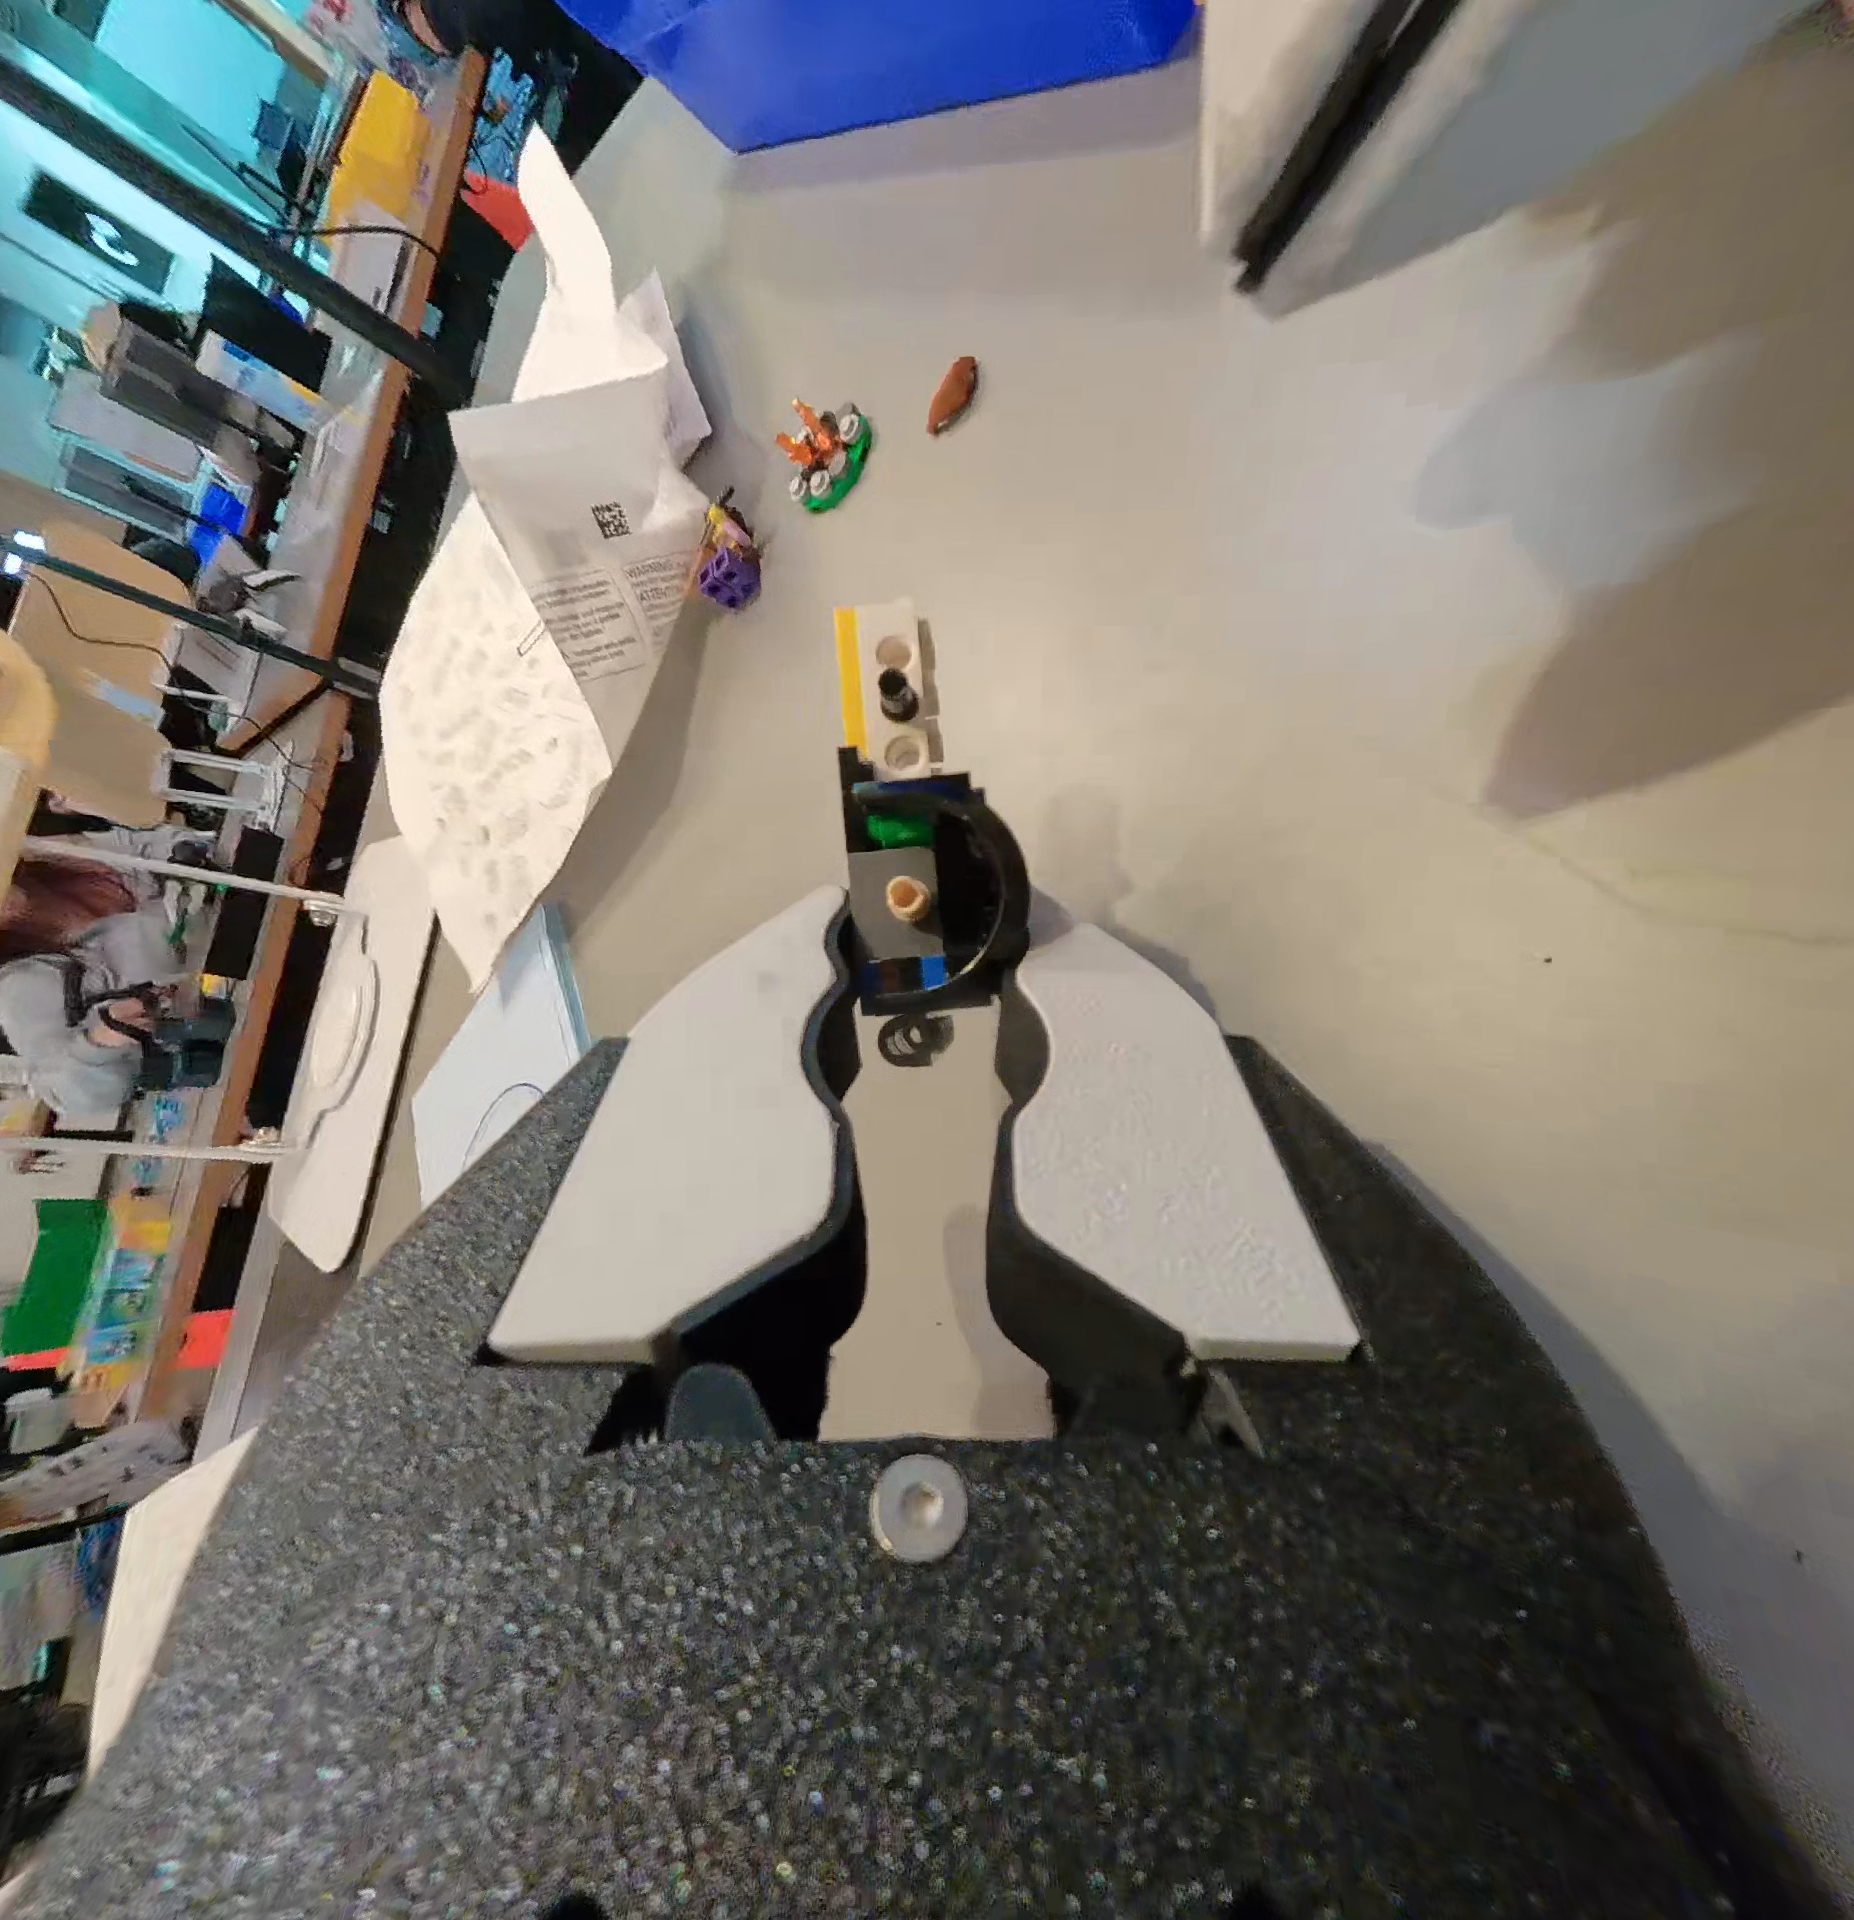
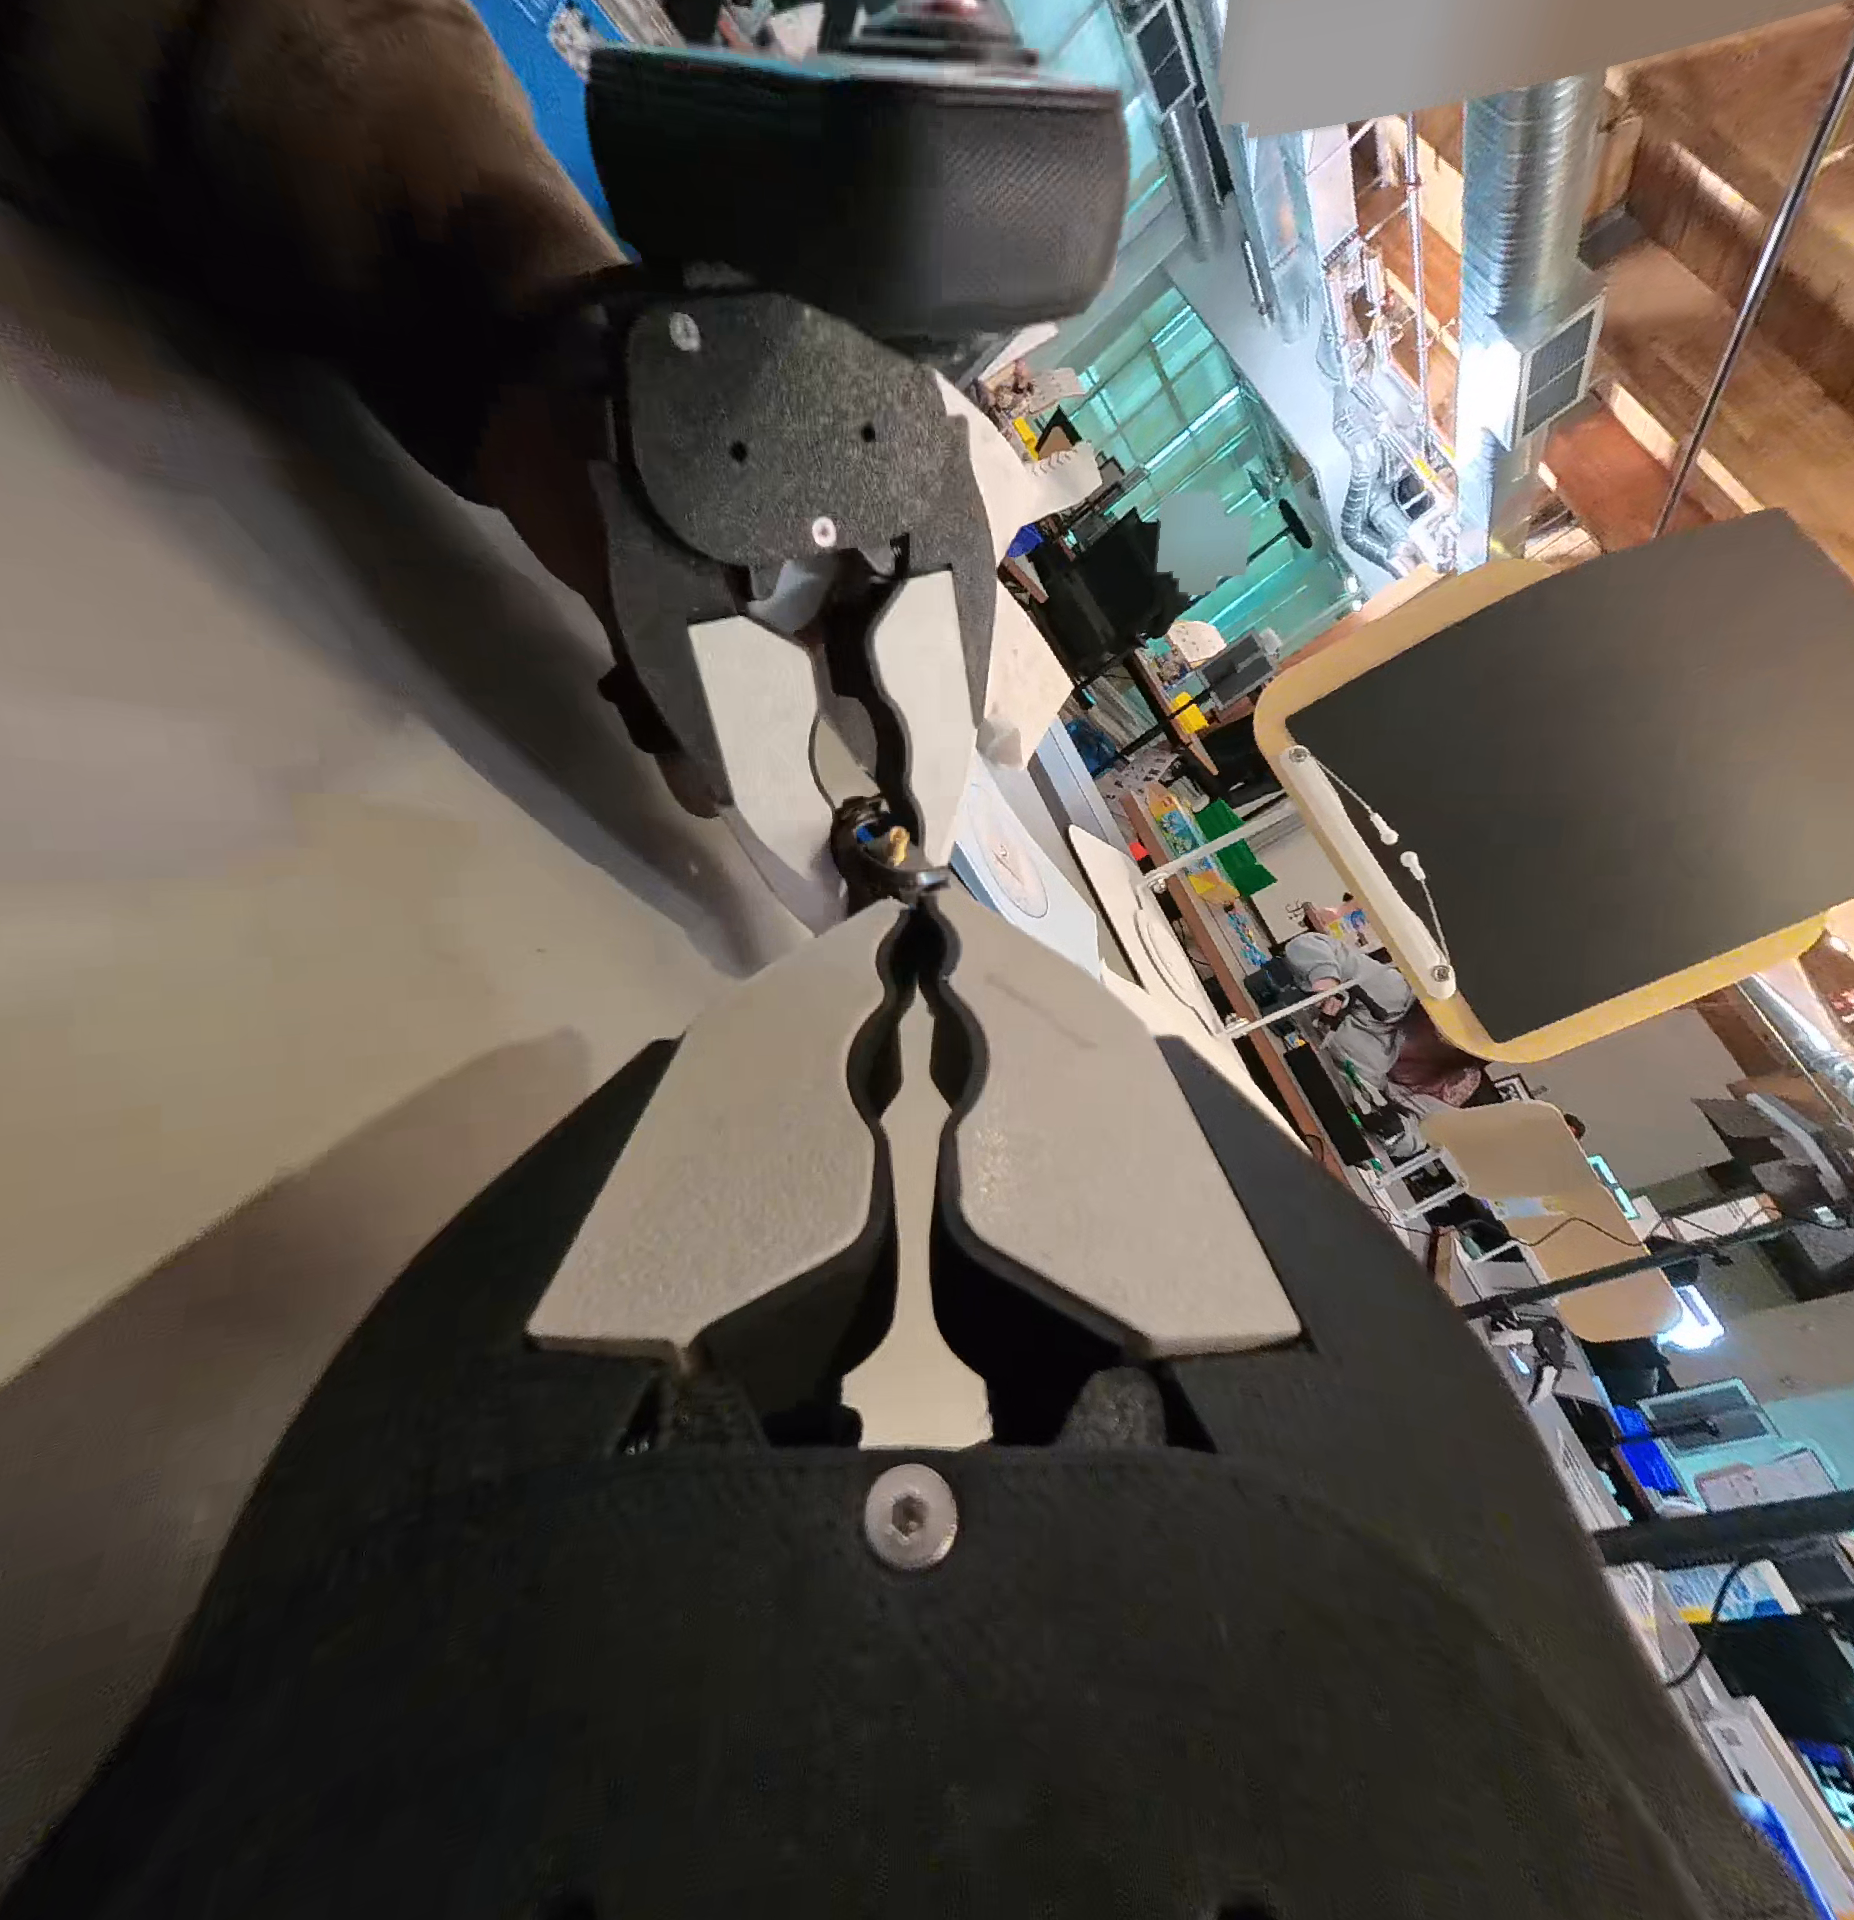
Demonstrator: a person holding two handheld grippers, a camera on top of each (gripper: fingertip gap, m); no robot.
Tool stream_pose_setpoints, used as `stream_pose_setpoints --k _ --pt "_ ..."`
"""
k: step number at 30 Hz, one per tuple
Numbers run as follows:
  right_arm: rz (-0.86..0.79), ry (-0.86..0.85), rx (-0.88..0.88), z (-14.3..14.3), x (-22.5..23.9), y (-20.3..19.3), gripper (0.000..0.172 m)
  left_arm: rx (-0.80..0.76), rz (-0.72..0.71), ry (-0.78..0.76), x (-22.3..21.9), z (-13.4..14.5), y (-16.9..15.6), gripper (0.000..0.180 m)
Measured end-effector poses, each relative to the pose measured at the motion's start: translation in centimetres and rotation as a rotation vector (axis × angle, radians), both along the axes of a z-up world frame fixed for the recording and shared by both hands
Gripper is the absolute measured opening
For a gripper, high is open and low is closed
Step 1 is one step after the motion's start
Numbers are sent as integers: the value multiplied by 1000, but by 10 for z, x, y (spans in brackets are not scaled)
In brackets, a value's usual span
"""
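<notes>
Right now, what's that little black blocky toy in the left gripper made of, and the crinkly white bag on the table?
Black brick model: looks like hard, glossy plastic, with crisp edges and shiny faces. White bag: probably thin paper or film; it creases and curls. Hard to tell which.

Hidden, cropped and unresolved areas

The near end of the black brick assembly [image 1: 928, 904] is covered by the left gripper [image 1: 928, 977] fingertips. Contact at the right gripper [image 2: 918, 909] tips is too small to be resolved. The blue bin [image 1: 902, 62] is cropped.

Left tongs [image 1: 928, 977] grip; right tongs [image 2: 918, 909] pinched shut.
</notes>
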State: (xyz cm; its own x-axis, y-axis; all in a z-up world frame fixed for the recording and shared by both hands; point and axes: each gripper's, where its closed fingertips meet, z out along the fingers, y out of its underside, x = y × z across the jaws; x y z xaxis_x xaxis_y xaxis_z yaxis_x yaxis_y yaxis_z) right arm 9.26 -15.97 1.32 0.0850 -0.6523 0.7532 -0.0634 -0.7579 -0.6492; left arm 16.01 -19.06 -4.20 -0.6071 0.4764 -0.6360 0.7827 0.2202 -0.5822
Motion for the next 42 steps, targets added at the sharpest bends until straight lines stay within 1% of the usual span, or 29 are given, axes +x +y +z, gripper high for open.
stream_pose_setpoints --k 5,6,8,12,16,18,21,23,26,27,29,32,34,39,41,42 --pt "-162 9 -87 -9 11 -26 1 -20 -39 -29 -16 3 2 22" --pt "-165 7 -98 -9 13 -26 7 -25 -51 -36 -19 4 3 22" --pt "-162 -1 -89 -7 14 -25 14 -29 -70 -54 -24 3 5 22" --pt "-134 52 -72 -17 17 -22 17 -36 -87 -74 -28 3 6 22" --pt "-135 83 -59 -22 18 -23 17 -61 -116 -94 -33 5 8 22" --pt "-121 94 -59 -24 18 -21 10 -79 -128 -99 -35 7 8 22" --pt "-130 115 -56 -27 19 -22 8 -103 -140 -96 -35 9 9 22" --pt "-110 115 -27 -24 17 -20 2 -114 -145 -110 -35 9 8 22" --pt "-2 64 19 -13 10 -4 0 -68 -77 -184 -15 -3 4 22" --pt "9 51 34 -10 9 -2 0 -60 -58 -182 -9 -4 3 22" --pt "-34 66 30 -14 11 -10 0 -62 -47 -179 -7 -3 2 22" --pt "-120 97 52 -22 16 -27 0 -85 -73 -176 -18 4 3 22" --pt "-110 93 72 -22 17 -26 2 -87 -82 -184 -22 6 4 22" --pt "-91 113 102 -25 18 -23 17 -84 -96 -168 -26 7 6 22" --pt "-91 119 115 -26 19 -24 17 -89 -105 -163 -29 8 7 22" --pt "-92 125 114 -27 19 -24 14 -94 -111 -160 -31 10 7 22"
